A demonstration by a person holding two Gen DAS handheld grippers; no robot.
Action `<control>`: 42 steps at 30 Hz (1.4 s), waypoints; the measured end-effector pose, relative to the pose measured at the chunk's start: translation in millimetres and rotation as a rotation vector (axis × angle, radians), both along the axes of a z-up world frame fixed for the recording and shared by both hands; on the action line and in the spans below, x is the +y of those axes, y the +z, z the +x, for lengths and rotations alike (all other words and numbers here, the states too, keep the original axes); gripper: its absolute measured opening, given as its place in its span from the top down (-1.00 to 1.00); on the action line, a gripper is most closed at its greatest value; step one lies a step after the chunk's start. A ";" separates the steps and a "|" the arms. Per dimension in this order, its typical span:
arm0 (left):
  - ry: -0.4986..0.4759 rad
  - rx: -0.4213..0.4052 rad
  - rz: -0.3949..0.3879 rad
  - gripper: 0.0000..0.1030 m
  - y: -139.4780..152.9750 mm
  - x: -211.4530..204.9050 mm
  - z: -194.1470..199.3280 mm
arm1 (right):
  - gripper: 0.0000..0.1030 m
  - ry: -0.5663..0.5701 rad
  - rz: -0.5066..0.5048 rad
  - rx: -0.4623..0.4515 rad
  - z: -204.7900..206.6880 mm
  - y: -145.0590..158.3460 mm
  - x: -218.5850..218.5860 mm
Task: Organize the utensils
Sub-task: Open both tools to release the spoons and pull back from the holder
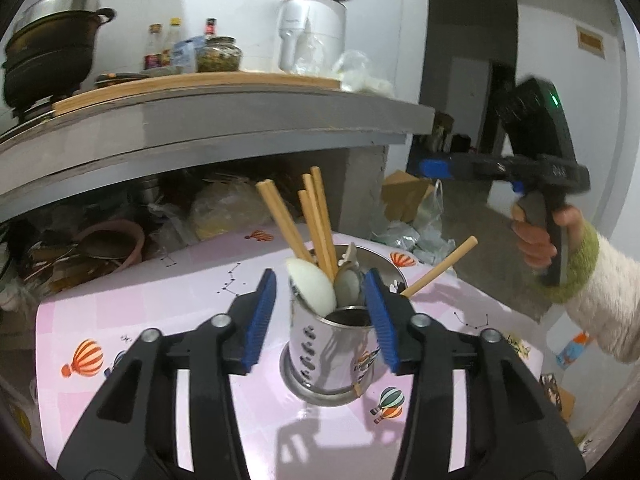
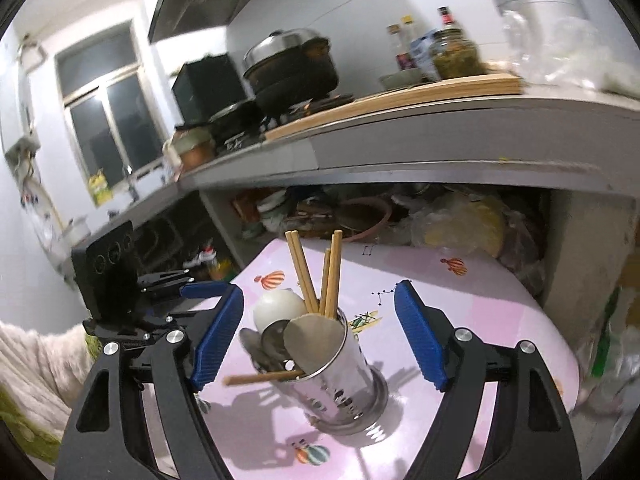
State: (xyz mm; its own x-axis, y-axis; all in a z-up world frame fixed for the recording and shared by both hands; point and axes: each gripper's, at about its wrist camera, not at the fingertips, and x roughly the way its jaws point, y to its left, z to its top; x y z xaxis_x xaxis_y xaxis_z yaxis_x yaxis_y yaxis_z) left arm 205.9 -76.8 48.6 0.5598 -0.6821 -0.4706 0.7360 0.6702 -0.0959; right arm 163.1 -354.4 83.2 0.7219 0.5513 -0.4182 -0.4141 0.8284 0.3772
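Observation:
A shiny steel utensil holder [image 1: 332,356] stands on the pink balloon-print tablecloth [image 1: 160,304]. It holds several wooden chopsticks [image 1: 316,216], a white spoon [image 1: 314,284] and metal spoons [image 1: 348,284]. One chopstick [image 1: 440,272] leans far out over the rim. My left gripper [image 1: 320,320] is open with the holder between its blue pads [image 1: 260,316]; the left pad stands clear of the wall and the right one sits by the rim. My right gripper [image 2: 320,340] is open wide, its pads on either side of the holder [image 2: 340,380] and apart from it. A hand in a white sleeve carries it [image 1: 436,168].
A grey counter [image 1: 240,120] overhangs the table's far side, carrying a black pot [image 1: 48,52], bottles, a jar [image 1: 218,54] and a white appliance [image 1: 312,32]. Bowls and bags crowd the space beneath [image 1: 120,240]. Bags and a cardboard box [image 1: 404,196] lie on the floor to the right.

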 end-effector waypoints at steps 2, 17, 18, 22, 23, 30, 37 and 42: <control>0.014 0.001 -0.018 -0.01 1.6 9.7 -4.5 | -0.47 -0.024 0.020 0.006 -13.7 -2.2 -1.7; 0.188 0.126 -0.088 -0.56 -16.8 64.6 -48.7 | -0.62 -0.196 -0.021 0.108 -82.1 -32.8 46.1; 0.205 0.133 -0.087 -0.58 -19.7 67.0 -53.0 | -0.62 -0.211 -0.029 0.117 -85.9 -35.5 51.0; 0.257 0.155 -0.072 -0.68 -29.0 69.8 -63.9 | -0.68 -0.277 -0.067 0.169 -98.2 -48.1 70.4; 0.266 0.164 -0.069 -0.68 -30.7 69.7 -64.8 | -0.68 -0.294 -0.088 0.182 -100.0 -50.3 74.4; 0.376 0.188 -0.026 -0.74 -40.1 72.3 -71.6 | -0.76 -0.463 -0.174 0.280 -110.3 -64.2 92.8; 0.513 0.179 0.057 -0.80 -39.8 74.6 -76.7 | -0.82 -0.599 -0.277 0.307 -125.1 -64.0 104.8; 0.579 0.147 0.091 -0.82 -34.7 74.5 -85.1 | -0.87 -0.693 -0.366 0.309 -133.9 -59.0 103.7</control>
